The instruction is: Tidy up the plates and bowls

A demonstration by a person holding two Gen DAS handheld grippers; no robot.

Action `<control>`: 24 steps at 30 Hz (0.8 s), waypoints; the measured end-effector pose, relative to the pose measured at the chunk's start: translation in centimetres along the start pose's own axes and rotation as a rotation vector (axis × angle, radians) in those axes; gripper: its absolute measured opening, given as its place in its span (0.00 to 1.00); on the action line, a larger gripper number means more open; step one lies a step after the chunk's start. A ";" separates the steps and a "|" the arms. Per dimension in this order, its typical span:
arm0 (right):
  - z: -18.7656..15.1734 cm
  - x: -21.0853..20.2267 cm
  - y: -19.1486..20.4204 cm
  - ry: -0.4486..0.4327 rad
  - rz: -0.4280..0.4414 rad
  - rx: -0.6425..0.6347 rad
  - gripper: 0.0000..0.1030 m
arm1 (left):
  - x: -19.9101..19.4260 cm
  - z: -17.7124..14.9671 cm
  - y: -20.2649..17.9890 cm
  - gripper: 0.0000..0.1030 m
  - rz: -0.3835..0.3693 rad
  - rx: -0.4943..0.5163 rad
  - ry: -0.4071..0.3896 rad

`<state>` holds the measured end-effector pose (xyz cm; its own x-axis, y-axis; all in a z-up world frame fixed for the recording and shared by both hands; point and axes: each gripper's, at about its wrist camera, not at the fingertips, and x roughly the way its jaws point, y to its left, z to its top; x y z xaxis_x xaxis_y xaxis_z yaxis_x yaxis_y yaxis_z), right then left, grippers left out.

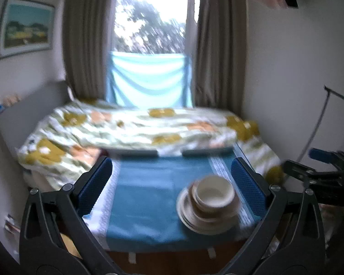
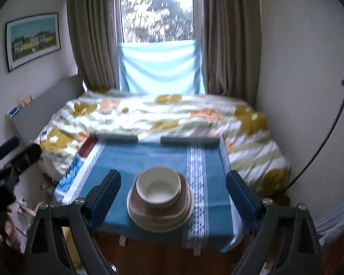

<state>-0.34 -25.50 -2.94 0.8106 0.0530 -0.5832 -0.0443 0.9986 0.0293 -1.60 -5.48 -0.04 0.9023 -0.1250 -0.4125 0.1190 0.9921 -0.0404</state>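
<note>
A stack of plates (image 1: 206,217) with a cream bowl (image 1: 214,191) on top stands on a small table covered by a blue cloth (image 1: 144,197). In the right wrist view the plates (image 2: 160,213) and the bowl (image 2: 158,186) sit near the table's front edge, on the blue cloth (image 2: 126,160). My left gripper (image 1: 172,188) is open and empty, held back above the table's front. My right gripper (image 2: 173,193) is open and empty, its fingers either side of the stack but short of it. Both views are blurred.
A bed with a flowered duvet (image 1: 130,128) lies behind the table, under a curtained window (image 1: 149,23). Walls close in on both sides. The right gripper shows at the right of the left wrist view (image 1: 328,167). The left gripper shows at the left of the right wrist view (image 2: 9,160).
</note>
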 end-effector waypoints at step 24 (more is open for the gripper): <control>-0.9 -2.8 2.9 -0.167 -0.114 0.021 0.99 | -2.2 -1.0 1.9 1.00 0.011 0.058 -0.053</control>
<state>-3.21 -22.79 -1.93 0.8954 -0.0628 -0.4407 0.0644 0.9979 -0.0114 -3.82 -3.33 -0.10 0.9242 -0.1157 -0.3639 0.1309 0.9912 0.0173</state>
